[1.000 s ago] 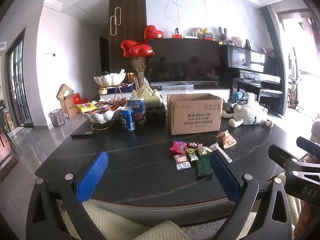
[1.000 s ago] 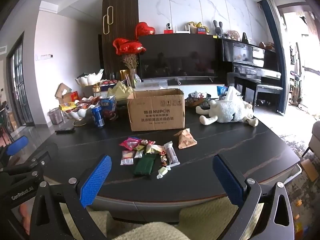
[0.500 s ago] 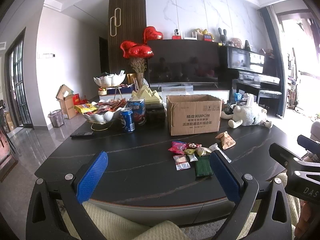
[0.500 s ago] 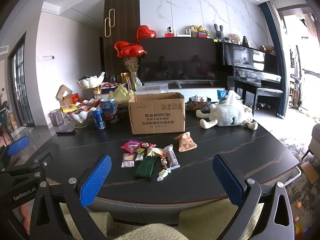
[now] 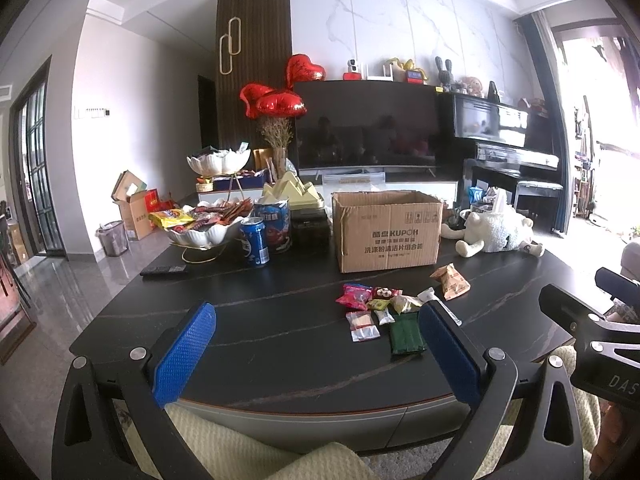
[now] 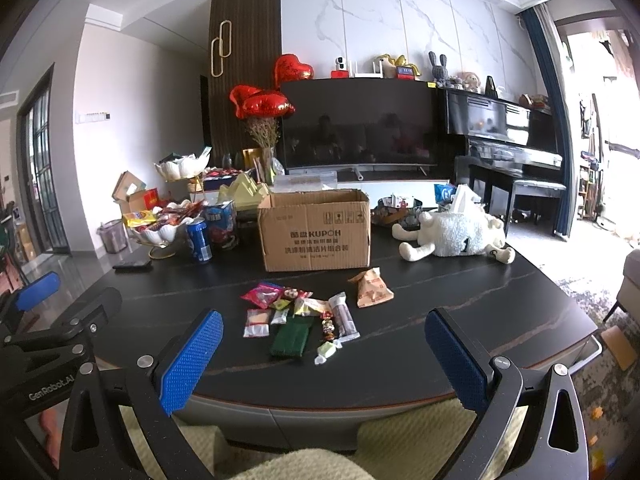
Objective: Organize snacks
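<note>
Both the left gripper and the right gripper hover at the near edge of the dark table, jaws spread wide and empty. The snacks lie in a loose cluster on the table just in front of the open cardboard box, with a green packet nearest and an orange bag slightly apart on the right. A plush sheep lies right of the box, and a blue can and a snack bowl stand to its left.
</note>
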`<state>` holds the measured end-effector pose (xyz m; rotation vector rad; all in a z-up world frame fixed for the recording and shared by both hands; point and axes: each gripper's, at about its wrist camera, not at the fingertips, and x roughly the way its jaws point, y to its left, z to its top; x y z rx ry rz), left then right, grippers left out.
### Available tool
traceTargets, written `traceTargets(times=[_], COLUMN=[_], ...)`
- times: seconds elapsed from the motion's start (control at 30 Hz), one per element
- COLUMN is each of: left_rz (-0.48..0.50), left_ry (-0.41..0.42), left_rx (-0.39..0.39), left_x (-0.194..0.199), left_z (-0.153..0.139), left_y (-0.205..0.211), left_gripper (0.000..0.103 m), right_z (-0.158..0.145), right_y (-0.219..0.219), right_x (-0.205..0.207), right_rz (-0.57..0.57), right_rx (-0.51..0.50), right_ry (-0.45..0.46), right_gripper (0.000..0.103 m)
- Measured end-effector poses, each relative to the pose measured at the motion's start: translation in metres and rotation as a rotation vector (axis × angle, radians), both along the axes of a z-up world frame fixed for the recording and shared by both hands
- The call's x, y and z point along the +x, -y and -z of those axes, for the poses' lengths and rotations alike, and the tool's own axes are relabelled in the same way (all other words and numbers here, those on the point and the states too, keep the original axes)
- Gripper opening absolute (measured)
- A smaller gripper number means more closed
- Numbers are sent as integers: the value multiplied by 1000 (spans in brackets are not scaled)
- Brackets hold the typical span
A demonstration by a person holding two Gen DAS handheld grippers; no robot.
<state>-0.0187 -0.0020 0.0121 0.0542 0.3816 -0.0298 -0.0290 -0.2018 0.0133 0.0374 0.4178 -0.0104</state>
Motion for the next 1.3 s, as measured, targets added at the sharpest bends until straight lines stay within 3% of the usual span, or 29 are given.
traceTargets(times=[1.3], left_rz=[0], left_ry=[1], left_rx=[-1], left_x=[-1], left_z=[1], left_y=[0], left_gripper=[103], right_z=[1], right_y=[-1], right_x=[-4], right_rz=[-2], right_rx=[2], right_ry=[3], right_gripper=[103])
